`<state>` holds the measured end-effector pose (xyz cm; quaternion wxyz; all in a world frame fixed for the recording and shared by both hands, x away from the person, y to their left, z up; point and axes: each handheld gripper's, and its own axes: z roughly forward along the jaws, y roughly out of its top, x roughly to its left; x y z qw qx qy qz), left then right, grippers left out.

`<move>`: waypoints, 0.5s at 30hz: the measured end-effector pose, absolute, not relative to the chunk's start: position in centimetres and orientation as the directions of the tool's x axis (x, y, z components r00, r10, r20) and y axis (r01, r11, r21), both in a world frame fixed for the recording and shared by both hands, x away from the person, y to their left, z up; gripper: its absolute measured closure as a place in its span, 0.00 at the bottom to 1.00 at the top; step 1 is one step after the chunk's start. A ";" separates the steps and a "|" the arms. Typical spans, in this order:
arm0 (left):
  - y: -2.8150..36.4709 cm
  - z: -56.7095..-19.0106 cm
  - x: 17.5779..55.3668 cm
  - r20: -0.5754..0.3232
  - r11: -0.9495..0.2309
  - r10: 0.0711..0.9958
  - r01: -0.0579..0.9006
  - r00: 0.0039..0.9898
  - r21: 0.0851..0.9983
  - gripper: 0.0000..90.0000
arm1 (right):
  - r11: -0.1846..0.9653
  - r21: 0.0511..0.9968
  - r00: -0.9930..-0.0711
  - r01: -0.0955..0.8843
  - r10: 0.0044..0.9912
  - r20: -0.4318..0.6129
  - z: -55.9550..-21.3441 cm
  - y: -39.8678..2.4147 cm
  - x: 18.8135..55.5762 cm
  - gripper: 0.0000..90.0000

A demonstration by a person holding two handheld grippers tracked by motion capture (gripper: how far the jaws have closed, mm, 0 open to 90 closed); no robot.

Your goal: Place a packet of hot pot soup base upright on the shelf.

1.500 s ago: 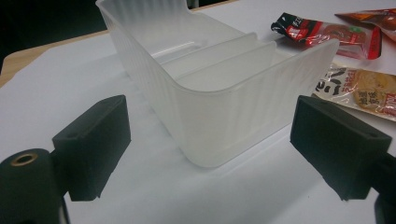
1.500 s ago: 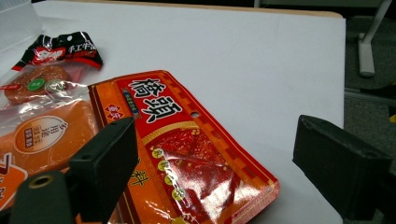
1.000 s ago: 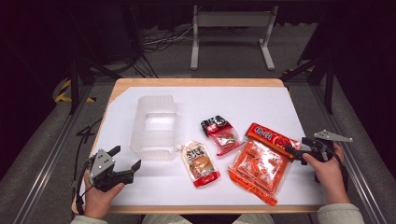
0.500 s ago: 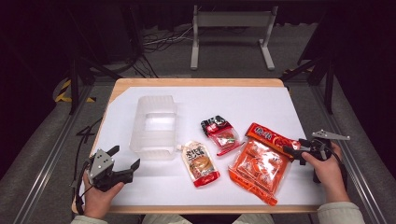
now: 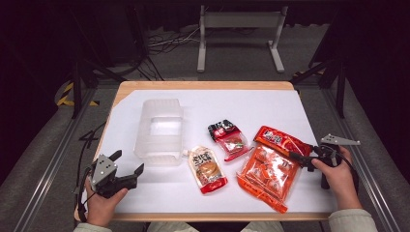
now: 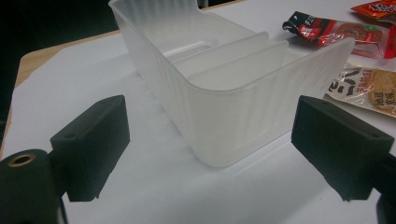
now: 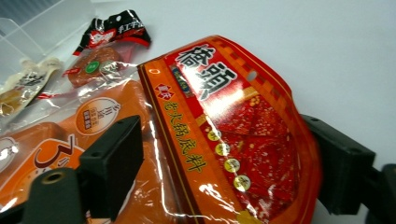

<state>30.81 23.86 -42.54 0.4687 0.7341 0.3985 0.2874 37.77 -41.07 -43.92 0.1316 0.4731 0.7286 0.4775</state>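
Left gripper idle near the clear divided bin, jaws wide, nothing held. Right gripper straddling the red hotpot-base sachet at table's right, jaws just closing, pads not yet pressing. Probably light, floppy, slick; best pinched at the sealed edge.

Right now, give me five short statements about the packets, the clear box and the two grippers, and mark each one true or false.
1. The red packet lies between the right gripper jaws. True.
2. The clear box holds two packets. False: it is empty.
3. The left gripper is clamped on the clear box. False: it is open, short of the box.
4. The orange packet lies on the table beside the red packet. True.
5. The black-topped packet sits in the person's left hand. False: it lies on the table.
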 end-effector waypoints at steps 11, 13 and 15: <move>23.8 -42.5 30.8 0.053 -0.248 0.854 0.316 0.517 0.916 0.14 | 0.138 0.807 -0.474 0.574 0.860 0.190 -43.9 -41.1 37.7 0.64; 23.8 -42.5 30.8 0.054 -0.249 0.854 0.316 0.517 0.916 0.14 | 0.145 0.802 -0.469 0.580 0.864 0.183 -44.0 -41.1 37.8 0.70; 23.8 -42.5 30.8 0.054 -0.249 0.855 0.316 0.517 0.916 0.14 | 0.167 0.782 -0.466 0.600 0.868 0.172 -44.1 -40.8 38.1 0.78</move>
